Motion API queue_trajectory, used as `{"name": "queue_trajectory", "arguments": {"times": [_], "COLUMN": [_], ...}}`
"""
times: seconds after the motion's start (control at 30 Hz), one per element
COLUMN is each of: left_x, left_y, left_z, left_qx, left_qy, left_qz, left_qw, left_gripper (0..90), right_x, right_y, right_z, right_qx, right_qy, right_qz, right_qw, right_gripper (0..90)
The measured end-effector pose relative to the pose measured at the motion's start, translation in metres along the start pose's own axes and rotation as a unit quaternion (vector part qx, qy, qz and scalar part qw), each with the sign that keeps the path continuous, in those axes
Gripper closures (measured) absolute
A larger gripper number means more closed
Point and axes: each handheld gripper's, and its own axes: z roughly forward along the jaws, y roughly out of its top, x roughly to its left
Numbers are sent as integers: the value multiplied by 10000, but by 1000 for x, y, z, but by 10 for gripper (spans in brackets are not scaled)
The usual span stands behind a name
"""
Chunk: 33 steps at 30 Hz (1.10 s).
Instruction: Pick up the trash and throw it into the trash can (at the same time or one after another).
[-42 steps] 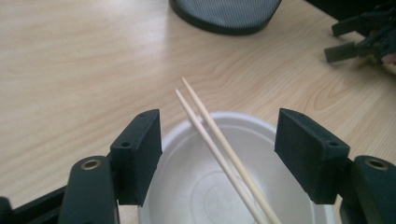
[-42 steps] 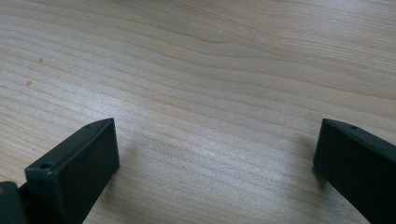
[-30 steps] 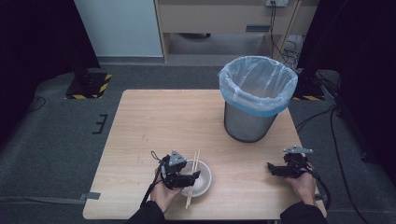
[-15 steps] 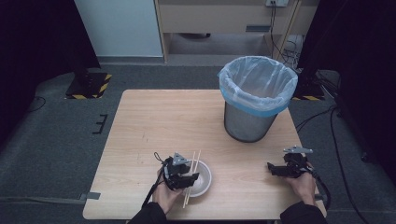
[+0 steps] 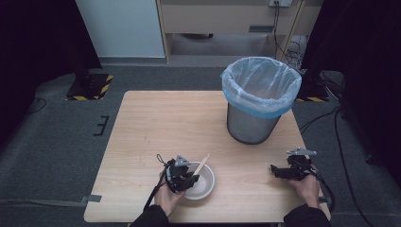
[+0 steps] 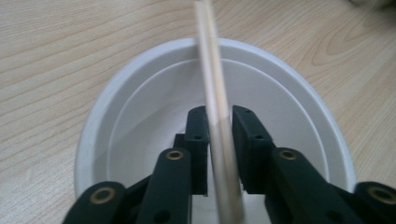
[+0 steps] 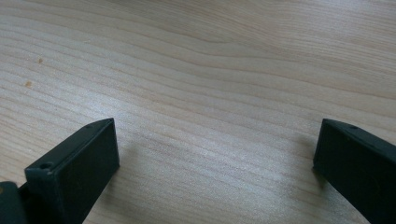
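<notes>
Chopsticks point(image 6: 215, 102), lying over the bowl point(image 6: 140, 121), are clamped between the left fingers point(image 6: 195, 140), which have just been closing. Lifting and binning point(image 5: 261, 94) are judged outstanding. Right fingers point(image 7: 79, 168) are held open over bare counter point(image 7: 210, 70).

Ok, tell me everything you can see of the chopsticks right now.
The chopsticks are a pair of thin, pale sticks, wood by the look, lying side by side. They cross the white bowl, the far ends reaching past its far rim over the table. The left claw has just been closing and its pads now press on them from both sides. In the high view they slant up and to the right. The near ends are blurred.
</notes>
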Motion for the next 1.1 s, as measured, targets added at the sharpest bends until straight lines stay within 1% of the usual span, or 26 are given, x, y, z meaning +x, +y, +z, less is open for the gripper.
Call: {"name": "queue_trajectory", "arguments": {"times": [0.03,0.13,0.23,0.33,0.63,1.1], "left_x": [0,0,-1,-1,0,-2], "left_y": [0,1,1,2,2,9], "left_z": [0,-1,-1,-3,-4,-16], "left_qx": [-3,7,-6,-36,-6,-271], "left_qy": [-31,-17,-62,-88,-138,-206], "left_qz": [-3,8,39,58,50,140], "left_qw": [10000,10000,10000,9999,9999,9993], "left_gripper": [786,789,794,842,844,845], "right_x": [0,0,0,0,0,0], "right_y": [0,0,0,0,0,0], "right_z": [0,0,0,0,0,0], "right_qx": [0,1,-4,0,0,-7], "right_qy": [0,1,0,2,3,3], "right_qz": [0,-1,-6,-4,0,-1], "right_qw": [10000,10000,10000,10000,10000,10000], "right_gripper": [3,3,2,3,3,3]}}
